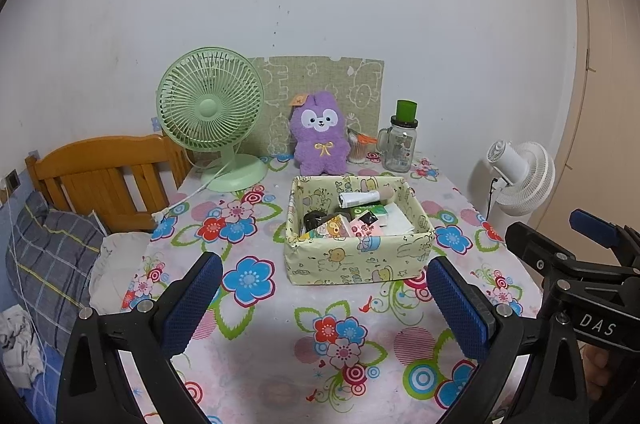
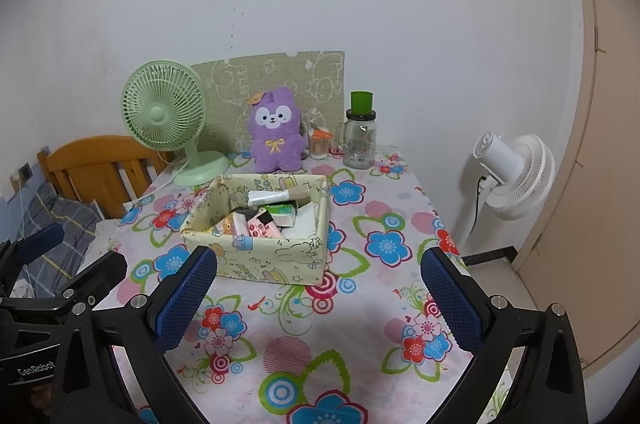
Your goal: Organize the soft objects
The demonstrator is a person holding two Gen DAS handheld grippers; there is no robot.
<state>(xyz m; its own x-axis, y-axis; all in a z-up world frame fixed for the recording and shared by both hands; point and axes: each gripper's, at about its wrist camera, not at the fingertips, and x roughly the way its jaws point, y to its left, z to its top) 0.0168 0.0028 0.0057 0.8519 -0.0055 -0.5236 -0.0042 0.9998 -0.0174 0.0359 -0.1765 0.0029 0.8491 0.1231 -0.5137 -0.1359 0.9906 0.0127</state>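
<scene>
Both the left gripper [image 1: 322, 298] and right gripper [image 2: 318, 288] hover with jaws spread, empty. The plush [image 1: 319, 139] stands at the desk's [image 1: 276, 320] back, just behind the box [image 1: 352, 260], whose jumbled contents are hard to identify.

Ahead and left of your tools stands a green desk fan [image 1: 211, 112]; ahead right, a glass jar [image 1: 398, 144]; far right, a white fan [image 2: 512, 176].

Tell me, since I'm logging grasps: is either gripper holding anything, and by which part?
Nothing is held. The left gripper and right gripper are both open above the table.
</scene>
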